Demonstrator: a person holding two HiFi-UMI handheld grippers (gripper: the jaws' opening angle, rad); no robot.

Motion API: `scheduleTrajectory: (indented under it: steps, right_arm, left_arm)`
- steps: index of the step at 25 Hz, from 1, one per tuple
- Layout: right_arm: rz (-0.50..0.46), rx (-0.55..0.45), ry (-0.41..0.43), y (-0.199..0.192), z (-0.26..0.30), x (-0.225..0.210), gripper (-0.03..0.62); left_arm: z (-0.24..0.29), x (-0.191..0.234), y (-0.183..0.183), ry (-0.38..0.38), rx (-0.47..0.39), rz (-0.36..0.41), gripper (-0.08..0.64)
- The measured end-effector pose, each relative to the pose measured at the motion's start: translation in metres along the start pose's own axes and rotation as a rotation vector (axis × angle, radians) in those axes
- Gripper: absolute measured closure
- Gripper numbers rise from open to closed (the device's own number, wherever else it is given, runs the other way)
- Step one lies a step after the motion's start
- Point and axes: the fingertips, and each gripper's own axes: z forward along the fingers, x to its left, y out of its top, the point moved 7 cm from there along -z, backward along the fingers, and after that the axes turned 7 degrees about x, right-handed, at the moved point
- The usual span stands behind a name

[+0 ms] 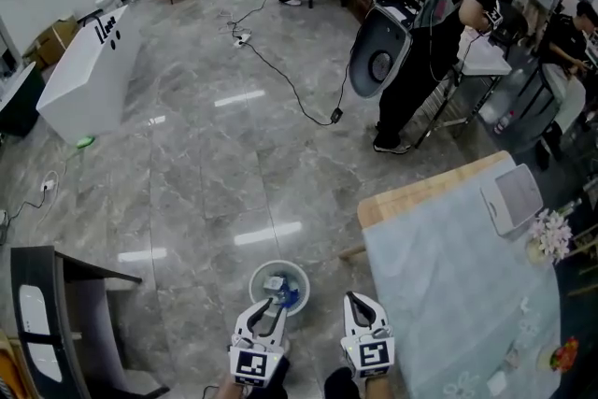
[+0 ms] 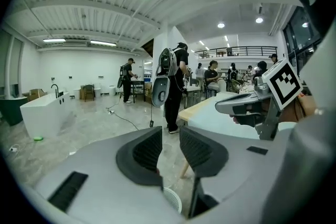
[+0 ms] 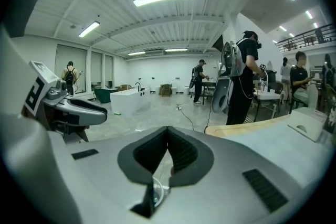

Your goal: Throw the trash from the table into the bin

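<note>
A small white bin [image 1: 278, 287] stands on the grey floor just left of the table, with blue and pale trash inside it. My left gripper [image 1: 270, 306] hangs right over the bin's near rim; its jaws stand a little apart with nothing between them. The bin's rim [image 2: 174, 204] shows below those jaws [image 2: 170, 147]. My right gripper [image 1: 361, 306] is beside it, over the floor between bin and table, shut and empty [image 3: 168, 150]. The table [image 1: 439, 285] wears a pale blue cloth; small bits lie near its right edge [image 1: 563, 354].
A grey tray [image 1: 511, 197] and white flowers [image 1: 551, 235] sit on the table's far right. A person wearing a backpack rig [image 1: 437, 23] stands beyond the table. A white tub [image 1: 89, 75] is far left, a cable [image 1: 280, 70] crosses the floor, and dark furniture [image 1: 56, 313] sits near left.
</note>
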Motion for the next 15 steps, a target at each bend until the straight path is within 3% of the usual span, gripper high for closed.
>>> scheduleTrajectory:
  steps: [9,15]
  right_arm:
    - [0.015,-0.043,0.017,0.019,-0.039,-0.007,0.584]
    - [0.011,-0.051,0.031,0.021,-0.039,0.002,0.585]
  left_arm:
    - [-0.019,-0.024,0.025,0.037,-0.051,-0.036,0.535]
    - [-0.026,-0.028,0.025,0.031,-0.065,-0.041,0.552]
